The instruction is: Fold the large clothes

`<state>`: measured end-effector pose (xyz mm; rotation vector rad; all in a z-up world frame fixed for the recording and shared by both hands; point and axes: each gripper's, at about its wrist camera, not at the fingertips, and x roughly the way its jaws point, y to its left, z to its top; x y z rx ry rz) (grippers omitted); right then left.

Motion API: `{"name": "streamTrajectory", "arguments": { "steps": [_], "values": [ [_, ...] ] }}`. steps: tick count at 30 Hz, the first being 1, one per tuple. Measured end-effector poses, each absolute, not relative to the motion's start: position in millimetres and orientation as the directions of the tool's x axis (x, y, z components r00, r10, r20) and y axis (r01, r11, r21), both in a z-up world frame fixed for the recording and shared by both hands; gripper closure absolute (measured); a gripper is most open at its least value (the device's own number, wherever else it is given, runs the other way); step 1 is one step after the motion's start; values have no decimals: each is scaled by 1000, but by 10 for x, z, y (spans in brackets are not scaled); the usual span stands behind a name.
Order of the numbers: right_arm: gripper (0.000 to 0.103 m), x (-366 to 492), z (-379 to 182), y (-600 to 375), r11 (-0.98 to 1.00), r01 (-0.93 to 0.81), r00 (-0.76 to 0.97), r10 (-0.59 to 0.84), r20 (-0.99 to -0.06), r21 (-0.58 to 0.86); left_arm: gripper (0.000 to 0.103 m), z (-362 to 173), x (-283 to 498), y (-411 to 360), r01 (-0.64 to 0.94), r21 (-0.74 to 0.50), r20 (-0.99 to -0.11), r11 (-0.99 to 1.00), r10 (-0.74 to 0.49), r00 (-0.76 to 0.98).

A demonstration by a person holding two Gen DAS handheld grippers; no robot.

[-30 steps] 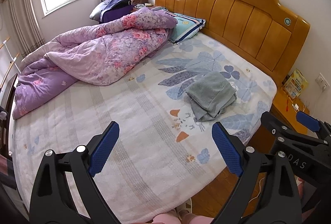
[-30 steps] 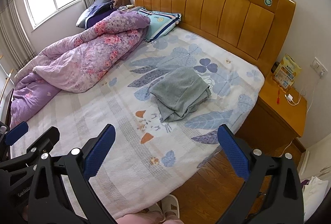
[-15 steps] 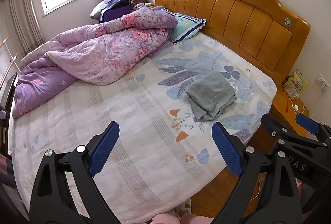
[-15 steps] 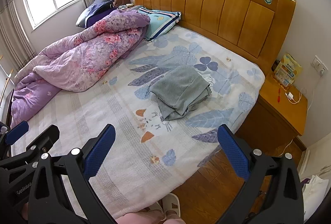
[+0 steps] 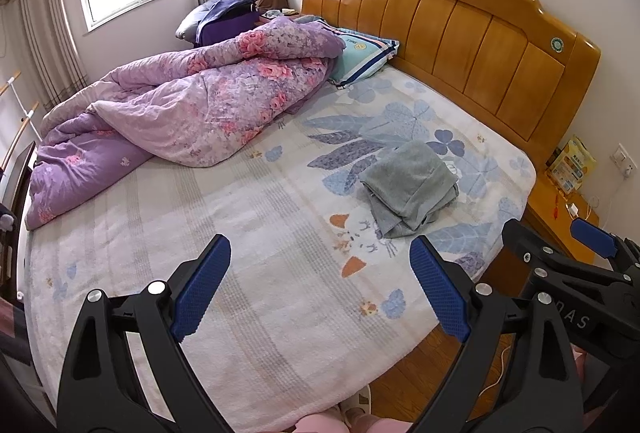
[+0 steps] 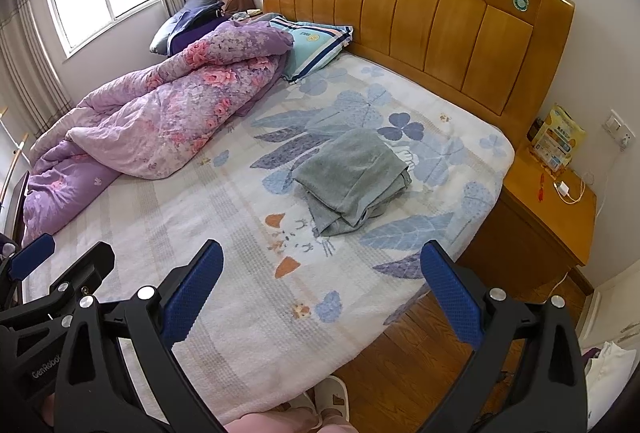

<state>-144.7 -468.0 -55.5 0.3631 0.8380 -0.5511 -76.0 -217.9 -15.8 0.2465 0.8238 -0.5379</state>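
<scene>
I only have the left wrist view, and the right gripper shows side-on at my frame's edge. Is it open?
Observer: Yes. The right gripper is open, jaws wide apart, with nothing between them.
Operator: What's on the floor past the nightstand? My view cuts that off.
Observer: A white bundle lies on the floor there, at the frame's edge. I can't tell whether it's a bag or cloth.

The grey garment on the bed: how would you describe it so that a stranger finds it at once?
Start at the wooden headboard and come down the leaf-patterned sheet. The grey garment lies there, folded, on the nightstand side. It is plain grey, unlike the purple floral quilt opposite.
</scene>
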Motion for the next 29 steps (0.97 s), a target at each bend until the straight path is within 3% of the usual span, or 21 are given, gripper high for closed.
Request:
{"name": "streamTrajectory", "arguments": {
  "steps": [29],
  "values": [
    [8,-1428,-591,-4650,783,611,535,-299,-790,117,11,-158,-741,-2228,572,-5,-752,820,-380,538]
  ]
}}
